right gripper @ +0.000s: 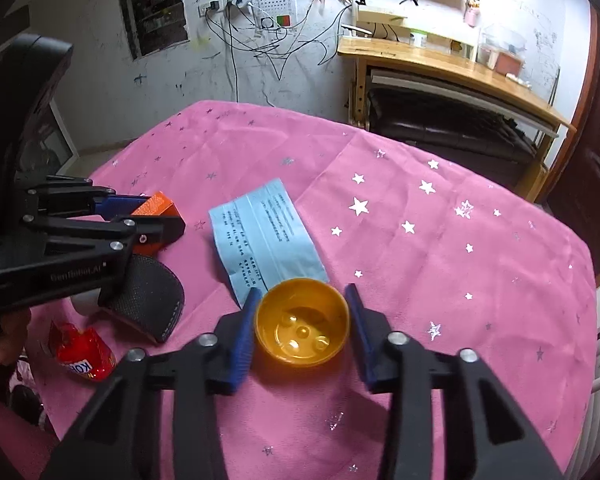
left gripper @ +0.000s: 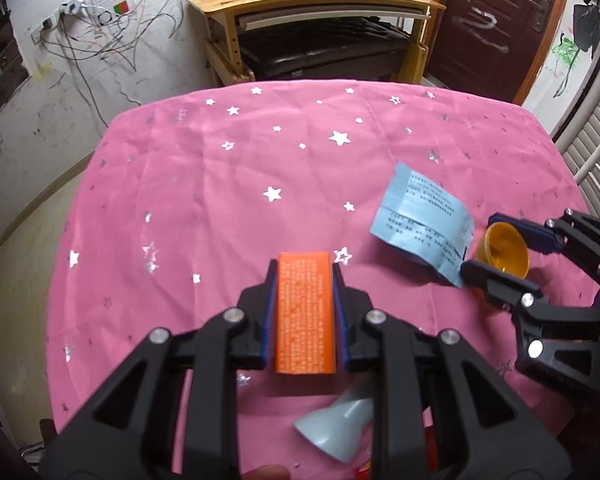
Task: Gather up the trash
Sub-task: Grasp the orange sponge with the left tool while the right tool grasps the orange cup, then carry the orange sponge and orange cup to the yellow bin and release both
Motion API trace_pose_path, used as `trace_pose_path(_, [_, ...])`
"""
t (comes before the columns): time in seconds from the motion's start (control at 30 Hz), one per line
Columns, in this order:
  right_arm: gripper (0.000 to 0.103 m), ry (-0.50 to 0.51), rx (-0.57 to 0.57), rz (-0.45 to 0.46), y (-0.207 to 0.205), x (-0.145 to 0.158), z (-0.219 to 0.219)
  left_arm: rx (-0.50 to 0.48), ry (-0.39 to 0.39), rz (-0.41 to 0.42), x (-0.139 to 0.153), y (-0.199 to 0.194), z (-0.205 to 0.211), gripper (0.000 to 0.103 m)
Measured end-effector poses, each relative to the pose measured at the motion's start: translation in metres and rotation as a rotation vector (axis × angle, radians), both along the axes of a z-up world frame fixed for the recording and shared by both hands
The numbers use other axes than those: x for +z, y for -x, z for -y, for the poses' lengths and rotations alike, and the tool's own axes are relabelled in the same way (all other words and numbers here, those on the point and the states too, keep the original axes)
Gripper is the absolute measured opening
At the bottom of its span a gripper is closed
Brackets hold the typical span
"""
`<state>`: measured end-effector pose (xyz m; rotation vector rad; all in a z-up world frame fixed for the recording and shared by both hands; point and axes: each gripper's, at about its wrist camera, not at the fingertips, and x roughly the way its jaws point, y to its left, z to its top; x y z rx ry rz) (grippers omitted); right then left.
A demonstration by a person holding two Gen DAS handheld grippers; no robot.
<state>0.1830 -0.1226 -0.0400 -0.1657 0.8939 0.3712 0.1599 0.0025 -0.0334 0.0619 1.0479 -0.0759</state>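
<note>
Left gripper (left gripper: 304, 312), lower centre of its view, is clamped on the orange box (left gripper: 305, 312). Right gripper (right gripper: 302, 330) stands open, its pads flanking the yellow cup (right gripper: 301, 326) at lower centre, left pad touching. Close squarely across the rim; avoid pinching the blue leaflet (right gripper: 266, 236) just above.

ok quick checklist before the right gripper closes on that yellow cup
1. Left gripper shut on orange box: ok.
2. Yellow cup sits between the right gripper jaws: ok.
3. Jaws open wider than the cup: ok.
4. Blue leaflet out of the grasp: not ok, its near edge reaches the left jaw.
5. Cup empty: ok, only moulded bumps show inside.
6. Somewhere to drop trash in view: cannot tell, no bin shows.
</note>
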Motion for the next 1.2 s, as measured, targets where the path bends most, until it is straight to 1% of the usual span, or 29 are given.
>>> trace_pose_path(0.1, [0.036, -0.001, 0.006, 0.011, 0.006, 0.0, -0.001, 0.013, -0.002, 0.004, 0.003, 0.002, -0.004, 0.022])
trace_pose_path(0.2, [0.036, -0.008, -0.011, 0.03, 0.011, 0.003, 0.004, 0.022, -0.001, 0.014, 0.008, 0.004, -0.007, 0.022])
trace_pose_path(0.33, [0.036, -0.029, -0.029, 0.053, 0.02, 0.012, 0.016, 0.032, -0.001, 0.042, 0.021, 0.01, -0.008, 0.022])
trace_pose_path(0.5, [0.036, -0.05, -0.053, 0.076, 0.031, 0.021, 0.035, 0.023, -0.014, 0.073, 0.032, 0.018, 0.002, 0.022])
trace_pose_path(0.83, [0.036, -0.098, -0.126, 0.106, 0.05, 0.029, 0.082, -0.038, -0.051, 0.103, 0.046, 0.021, 0.042, 0.022])
trace_pose_path(1.2, [0.036, -0.144, -0.213, 0.151, 0.071, 0.037, 0.134, -0.095, -0.089, 0.112, 0.051, 0.017, 0.085, 0.022])
